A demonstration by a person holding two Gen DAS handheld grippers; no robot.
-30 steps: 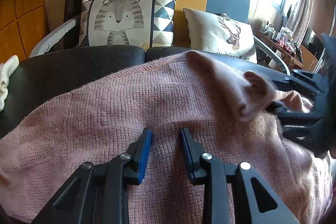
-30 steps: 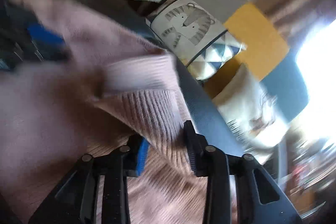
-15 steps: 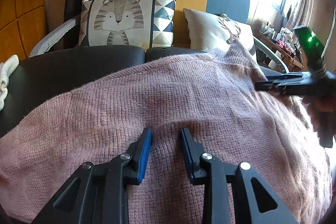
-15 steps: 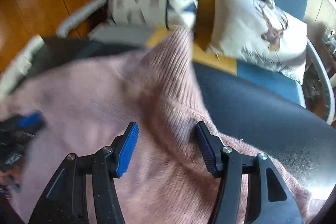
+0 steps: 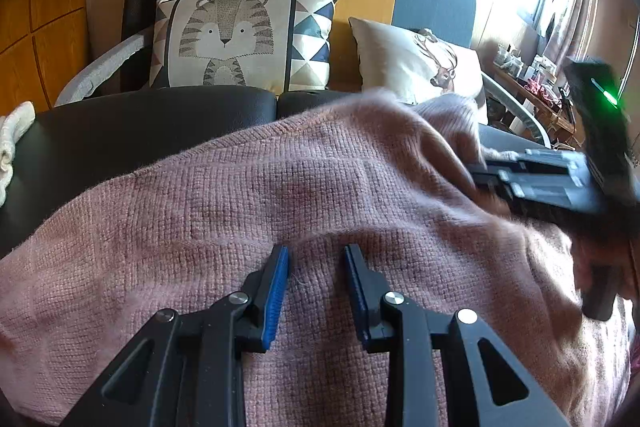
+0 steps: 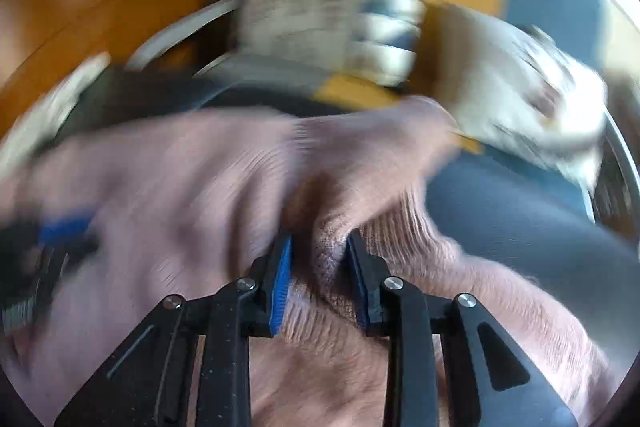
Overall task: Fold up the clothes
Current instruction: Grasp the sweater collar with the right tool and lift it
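pink knit: the sweater [image 5: 248, 211] lies spread over the dark leather seat [image 5: 132, 123] in front of the sofa, covering most of the near surface; far edge runs across the seat, right side is bunched up.
left gripper [image 5: 316, 259]: your jaws stand apart, tips down on the flat knit, nothing between the pads, no pinch.
right gripper [image 6: 318, 247]: your jaws have just been closing; a raised ridge of ribbed fabric sits between the blue pads and they look pressed on it. view is badly blurred, so treat the hold as likely.
right gripper from the left view: it [image 5: 500, 175] comes in from the right at the bunched edge.
handling: judged soft, floppy, light, fuzzy; it will stretch and sag, not hold a crease; a thin pinch may slip out.
where to grip: take the ribbed hem or cuff edge, it's denser than the open knit; bite through a full fold.
risk: pulling one side while your left gripper only rests there may drag the whole piece.
background: tiger cushion [image 5: 240, 39], deer cushion [image 5: 416, 63], white cloth [image 5: 12, 143] at far left, all clear of the sweater.
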